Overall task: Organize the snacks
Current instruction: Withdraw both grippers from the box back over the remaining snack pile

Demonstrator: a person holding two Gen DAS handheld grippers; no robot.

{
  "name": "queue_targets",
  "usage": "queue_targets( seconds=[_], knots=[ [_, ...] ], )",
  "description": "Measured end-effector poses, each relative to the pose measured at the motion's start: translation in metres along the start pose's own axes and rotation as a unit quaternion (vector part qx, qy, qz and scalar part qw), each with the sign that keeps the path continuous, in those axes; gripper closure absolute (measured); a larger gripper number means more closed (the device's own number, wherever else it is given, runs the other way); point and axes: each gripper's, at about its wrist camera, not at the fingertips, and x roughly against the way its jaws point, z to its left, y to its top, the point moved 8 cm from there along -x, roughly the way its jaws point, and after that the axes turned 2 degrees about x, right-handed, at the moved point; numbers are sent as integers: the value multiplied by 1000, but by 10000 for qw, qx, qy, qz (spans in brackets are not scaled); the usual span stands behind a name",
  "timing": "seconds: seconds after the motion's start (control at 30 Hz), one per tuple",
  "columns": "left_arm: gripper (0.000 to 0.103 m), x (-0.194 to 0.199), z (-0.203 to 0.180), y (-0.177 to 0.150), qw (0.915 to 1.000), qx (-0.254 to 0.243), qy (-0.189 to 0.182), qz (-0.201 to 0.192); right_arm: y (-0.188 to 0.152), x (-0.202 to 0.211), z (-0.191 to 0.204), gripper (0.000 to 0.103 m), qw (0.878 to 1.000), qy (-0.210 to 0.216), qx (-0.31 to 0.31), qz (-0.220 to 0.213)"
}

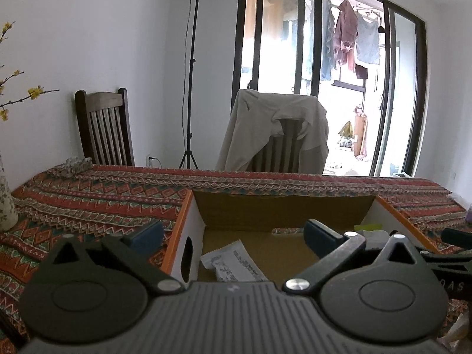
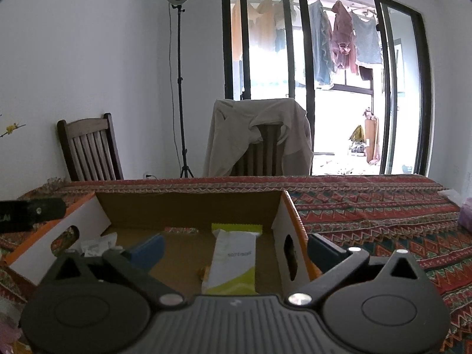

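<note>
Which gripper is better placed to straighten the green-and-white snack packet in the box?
Right. The right gripper hangs open with the green-and-white snack packet between its fingers in the cardboard box. The left gripper sits over the white printed packet.

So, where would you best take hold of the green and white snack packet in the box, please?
Grip the packet across its narrow width near mid-length, coming from above. It lies flat on the floor of the box, long axis pointing away, beside the right wall, so a side approach looks blocked. The right gripper is open over it.
</note>
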Motion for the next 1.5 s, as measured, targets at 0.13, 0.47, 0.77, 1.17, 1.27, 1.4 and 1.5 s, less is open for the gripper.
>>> queue_targets(
  seconds=[0.13, 0.47, 0.77, 1.17, 1.27, 1.4, 1.5],
  knots=[
    [0, 7, -2, 9, 10000, 49, -22, -39, 7, 5, 3, 0, 10000, 30, 65, -58],
    [0, 31, -8, 25, 9999, 60, -96, -39, 29, 33, 12, 0, 9996, 44, 213, -195],
    [0, 69, -9, 26, 9998, 0, -136, -137, 32, 68, 14, 0, 9995, 152, 170, -211],
    [0, 123, 6, 2, 9999, -13, -85, -81, 8, 113, 22, 0, 9995, 282, 167, 22],
    [0, 132, 11, -9, 10000, -20, -44, -20, -2, 122, 26, 0, 9992, 332, 200, 101],
    [0, 140, 18, -26, 9999, 45, -29, 120, -16, 131, 32, 0, 9987, 394, 232, 221],
    [0, 144, 25, -36, 9997, 128, -16, 203, -27, 135, 34, 0, 9983, 405, 259, 317]
  ],
)
